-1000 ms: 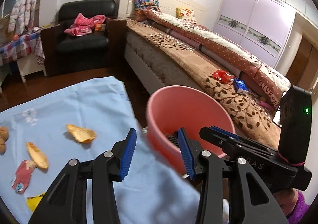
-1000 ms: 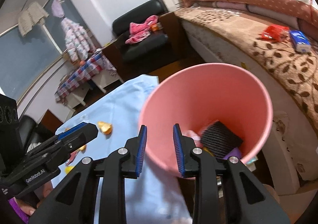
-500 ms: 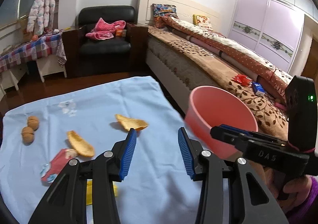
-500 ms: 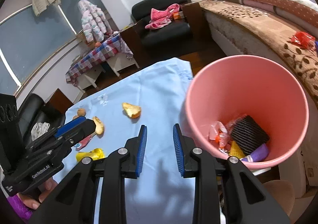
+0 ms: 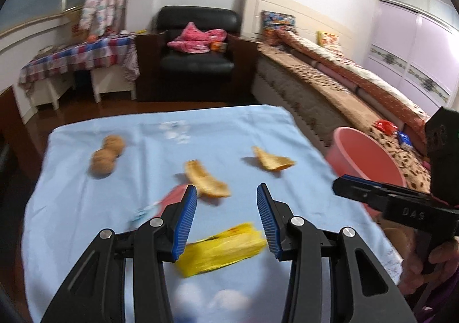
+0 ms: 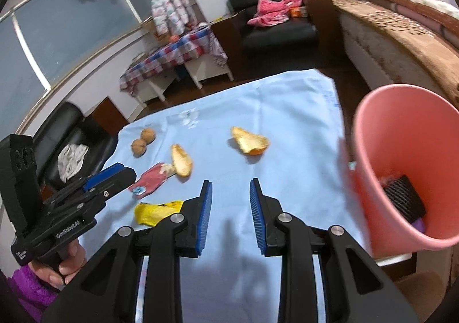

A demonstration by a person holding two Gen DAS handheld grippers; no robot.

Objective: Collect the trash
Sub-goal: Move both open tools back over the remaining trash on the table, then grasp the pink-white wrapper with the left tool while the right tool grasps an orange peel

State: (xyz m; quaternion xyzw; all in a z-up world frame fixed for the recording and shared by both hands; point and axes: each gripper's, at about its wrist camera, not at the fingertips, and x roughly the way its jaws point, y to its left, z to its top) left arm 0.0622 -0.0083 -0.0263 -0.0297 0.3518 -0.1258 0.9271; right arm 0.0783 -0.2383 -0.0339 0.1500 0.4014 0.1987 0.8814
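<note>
Both grippers, left gripper (image 5: 226, 218) and right gripper (image 6: 231, 215), hang released and empty above the desk (image 5: 86, 202). The yellow wrapper (image 5: 221, 248) lies nearest the left one; the bin (image 6: 401, 156) waits beside the desk's right edge for drops.

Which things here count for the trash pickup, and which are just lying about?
Job: yellow wrapper, red wrapper, two orange peels, two walnuts, pink bin.
Lying about: pink clothes on the armchair, checkered tablecloth, bed.
</note>
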